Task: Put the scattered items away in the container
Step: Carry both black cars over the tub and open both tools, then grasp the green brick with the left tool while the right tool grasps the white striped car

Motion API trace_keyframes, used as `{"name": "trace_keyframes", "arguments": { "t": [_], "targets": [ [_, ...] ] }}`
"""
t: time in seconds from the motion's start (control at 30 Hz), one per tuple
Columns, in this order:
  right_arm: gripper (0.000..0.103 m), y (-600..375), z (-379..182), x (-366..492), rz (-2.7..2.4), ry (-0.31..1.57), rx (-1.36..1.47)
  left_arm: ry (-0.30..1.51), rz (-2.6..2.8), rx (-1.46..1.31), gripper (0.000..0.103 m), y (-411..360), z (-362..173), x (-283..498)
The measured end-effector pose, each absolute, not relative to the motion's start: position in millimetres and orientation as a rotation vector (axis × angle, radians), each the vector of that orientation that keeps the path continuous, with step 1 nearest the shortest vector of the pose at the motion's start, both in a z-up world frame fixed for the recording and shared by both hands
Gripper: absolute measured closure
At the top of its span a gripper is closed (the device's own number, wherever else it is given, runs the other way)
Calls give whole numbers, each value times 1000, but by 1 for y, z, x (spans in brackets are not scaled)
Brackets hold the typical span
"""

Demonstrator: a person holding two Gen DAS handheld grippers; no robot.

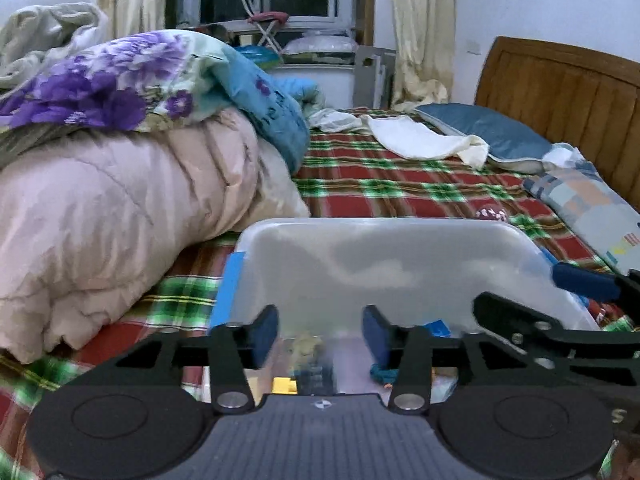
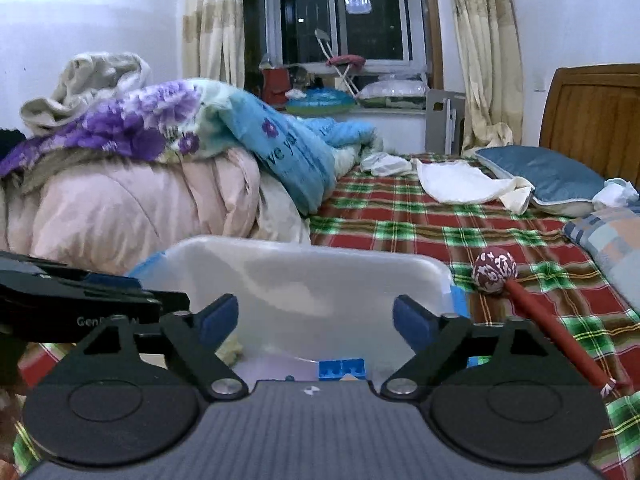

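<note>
A clear plastic container (image 1: 384, 240) (image 2: 304, 264) sits on the plaid bedspread, with small items inside: a blue brick (image 2: 342, 368), a yellow piece (image 1: 285, 385) and a teal bit (image 1: 382, 374). My left gripper (image 1: 320, 334) hovers over the container's near side, open, nothing between its blue pads. My right gripper (image 2: 316, 320) hangs open over the container too, empty; it shows at the right in the left wrist view (image 1: 532, 300). A red stick with a patterned red-and-white ball head (image 2: 495, 270) lies on the bed right of the container; the ball (image 1: 491, 213) peeks behind the far rim.
A pile of quilts (image 1: 120, 184) (image 2: 132, 200) rises left of the container. Pillows (image 1: 496, 136) (image 2: 556, 178) and white cloths (image 1: 424, 138) lie toward the wooden headboard (image 1: 568, 92). Plaid bedspread (image 2: 460, 232) stretches beyond the container.
</note>
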State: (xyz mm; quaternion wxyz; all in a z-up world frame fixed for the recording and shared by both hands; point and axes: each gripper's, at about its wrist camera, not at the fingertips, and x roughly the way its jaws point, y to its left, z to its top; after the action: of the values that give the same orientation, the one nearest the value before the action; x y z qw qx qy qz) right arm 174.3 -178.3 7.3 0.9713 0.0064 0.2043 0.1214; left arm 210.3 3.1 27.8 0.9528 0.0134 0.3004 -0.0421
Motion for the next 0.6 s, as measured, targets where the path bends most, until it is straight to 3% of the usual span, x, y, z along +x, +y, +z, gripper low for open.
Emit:
{"name": "trace_keyframes", "arguments": {
  "t": [0.07,0.13,0.23,0.6],
  "targets": [
    [4,-180,12,167,247,404,11,585,-71,52,32,2,34,199],
    [4,-182,15,157,250,395,21,548,-86,53,32,2,40,184],
    [3,-188,17,143,266,396,71,517,-112,14,23,7,45,158],
    [0,-191,-46,104,246,632,70,658,-134,-1,20,14,-10,102]
  ]
}}
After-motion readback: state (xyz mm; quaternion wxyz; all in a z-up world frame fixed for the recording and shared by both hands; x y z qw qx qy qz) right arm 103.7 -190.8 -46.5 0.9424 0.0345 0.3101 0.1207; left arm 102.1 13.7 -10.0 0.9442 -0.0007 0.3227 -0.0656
